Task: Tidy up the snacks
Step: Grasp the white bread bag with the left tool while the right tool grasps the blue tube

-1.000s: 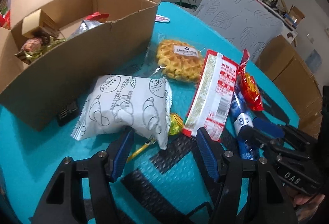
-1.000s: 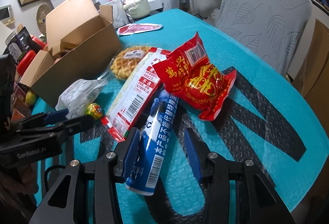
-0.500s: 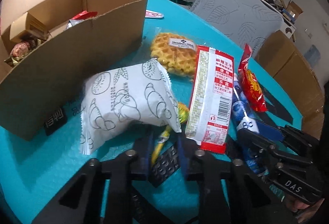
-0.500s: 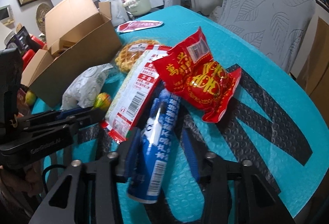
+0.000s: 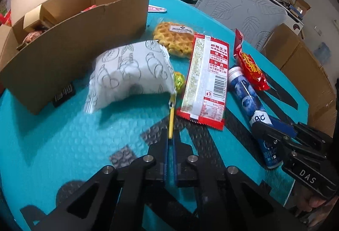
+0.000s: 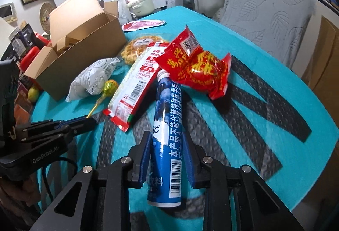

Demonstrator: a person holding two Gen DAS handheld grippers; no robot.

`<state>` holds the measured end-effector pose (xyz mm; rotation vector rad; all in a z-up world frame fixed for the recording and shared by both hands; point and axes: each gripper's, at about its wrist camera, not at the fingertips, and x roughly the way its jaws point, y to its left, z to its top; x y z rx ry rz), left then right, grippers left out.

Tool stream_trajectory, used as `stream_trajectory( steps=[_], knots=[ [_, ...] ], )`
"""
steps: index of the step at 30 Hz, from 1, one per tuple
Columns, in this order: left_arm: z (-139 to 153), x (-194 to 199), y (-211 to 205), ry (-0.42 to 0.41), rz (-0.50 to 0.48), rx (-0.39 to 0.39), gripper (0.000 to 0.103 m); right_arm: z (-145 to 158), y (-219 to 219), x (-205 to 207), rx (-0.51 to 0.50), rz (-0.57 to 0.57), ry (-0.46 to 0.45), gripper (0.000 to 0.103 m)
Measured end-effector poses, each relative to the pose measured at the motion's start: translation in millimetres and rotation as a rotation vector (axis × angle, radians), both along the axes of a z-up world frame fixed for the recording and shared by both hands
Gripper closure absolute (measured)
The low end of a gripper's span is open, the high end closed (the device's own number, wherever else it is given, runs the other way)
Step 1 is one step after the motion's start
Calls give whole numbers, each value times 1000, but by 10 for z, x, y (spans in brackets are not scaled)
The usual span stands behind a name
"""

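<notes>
1. The left tongs (image 5: 169, 142) are pressed together on the yellow stick of a lollipop (image 5: 179, 80), whose wrapped head lies tucked against a white pastry bag (image 5: 129, 72).
2. The right tongs (image 6: 167, 146) pinch a blue tube (image 6: 168, 125) by its lower half; the capped end points toward a red snack packet (image 6: 199, 65), which overlaps it.
3. A long red-and-white packet (image 5: 206, 80) lies on the teal table (image 5: 63, 142) between lollipop and tube.
4. A wrapped waffle (image 5: 173, 37) sits beyond it, just beside an open cardboard box (image 5: 70, 40) holding a few snacks.
</notes>
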<state>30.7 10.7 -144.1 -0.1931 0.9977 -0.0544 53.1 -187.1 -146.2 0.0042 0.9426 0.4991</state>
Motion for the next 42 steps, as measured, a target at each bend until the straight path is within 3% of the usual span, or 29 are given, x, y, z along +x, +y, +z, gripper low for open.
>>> stream_trajectory(
  steps=[9, 16, 18, 19, 20, 21, 22, 23, 35, 42],
  knots=[
    [78, -104, -43, -20, 22, 9, 99, -17, -69, -112, 9, 4, 22, 75],
    [339, -154, -79, -108, 30, 121, 98, -22, -82, -110, 4, 10, 22, 75],
    [405, -147, -60, -124, 41, 143, 91, -22, -73, -100, 3, 12, 24, 75],
    [437, -129, -32, -129, 49, 141, 78, -17, -68, -93, 2, 14, 23, 75],
    [453, -105, -8, -131, 50, 133, 53, -10, -63, -88, 2, 15, 21, 75],
    [460, -72, 20, -132, 49, 124, 37, 3, -52, -75, 2, 16, 19, 75],
    [470, -33, 53, -138, 48, 109, 8, 13, -46, -65, 2, 17, 16, 75],
    [484, -30, 73, -148, 50, 98, 0, 27, -38, -54, 2, 18, 13, 75],
    [340, 550, 270, -102, 85, 58, 0, 41, 65, 160, -23, 21, 11, 75],
    [80, 839, 335, -17, 85, 58, 0, 13, 132, 264, -53, 21, 13, 75]
  ],
)
